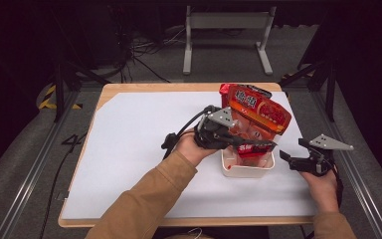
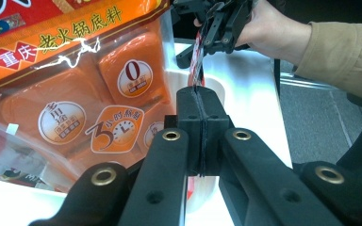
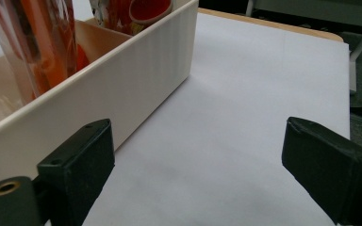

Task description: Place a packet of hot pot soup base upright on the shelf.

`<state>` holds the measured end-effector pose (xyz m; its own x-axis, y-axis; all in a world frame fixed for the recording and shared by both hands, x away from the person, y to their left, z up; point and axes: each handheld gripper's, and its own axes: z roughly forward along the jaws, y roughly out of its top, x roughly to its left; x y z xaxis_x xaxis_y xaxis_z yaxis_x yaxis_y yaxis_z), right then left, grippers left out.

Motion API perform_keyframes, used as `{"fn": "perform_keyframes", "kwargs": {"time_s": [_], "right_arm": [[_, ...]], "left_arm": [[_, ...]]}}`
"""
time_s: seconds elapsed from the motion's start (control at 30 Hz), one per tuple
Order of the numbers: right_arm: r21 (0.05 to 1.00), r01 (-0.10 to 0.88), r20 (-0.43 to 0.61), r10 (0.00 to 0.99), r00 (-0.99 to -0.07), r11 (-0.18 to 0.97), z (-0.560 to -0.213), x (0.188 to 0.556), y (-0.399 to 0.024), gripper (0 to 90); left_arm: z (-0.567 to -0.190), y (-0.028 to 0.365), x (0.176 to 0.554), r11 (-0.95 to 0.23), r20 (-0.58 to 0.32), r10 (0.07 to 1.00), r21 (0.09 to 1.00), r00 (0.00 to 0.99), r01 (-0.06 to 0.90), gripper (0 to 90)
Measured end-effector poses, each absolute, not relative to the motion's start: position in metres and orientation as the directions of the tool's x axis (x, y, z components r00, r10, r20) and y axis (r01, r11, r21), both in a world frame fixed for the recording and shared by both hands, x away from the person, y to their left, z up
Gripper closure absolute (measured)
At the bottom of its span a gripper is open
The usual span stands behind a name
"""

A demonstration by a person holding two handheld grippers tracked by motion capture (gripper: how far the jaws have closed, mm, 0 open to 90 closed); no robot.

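Left gripper (image 2: 202, 117) pinching pouch (image 2: 75, 94) edge — right gripper (image 3: 193, 174) agape beside box (image 3: 122, 84).

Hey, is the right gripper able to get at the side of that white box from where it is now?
Probably yes. The right gripper is open, level with the white box, with bare table cover between them and nothing in the way.

Table (image 1: 104, 94) surface as observed.
A white sheet (image 1: 129, 149) was laid over the wooden top; a white container (image 1: 246, 170) was set on it.
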<state>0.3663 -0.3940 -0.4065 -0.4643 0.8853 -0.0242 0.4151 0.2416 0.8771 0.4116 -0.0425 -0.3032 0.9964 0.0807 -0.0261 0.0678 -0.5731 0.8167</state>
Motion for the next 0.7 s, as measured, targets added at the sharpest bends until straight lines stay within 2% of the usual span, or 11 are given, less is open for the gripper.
{"fn": "perform_keyframes", "kwargs": {"time_s": [0.7], "right_arm": [[0.879, 0.414, -0.018, 0.883, -0.468, 0.237, -0.4065, 0.367, -0.3932, 10.1]], "left_arm": [[-0.3136, -0.0472, 0.4134, -0.626, -0.021, 0.086, 0.777, 0.996, 0.07, 89.5]]}}
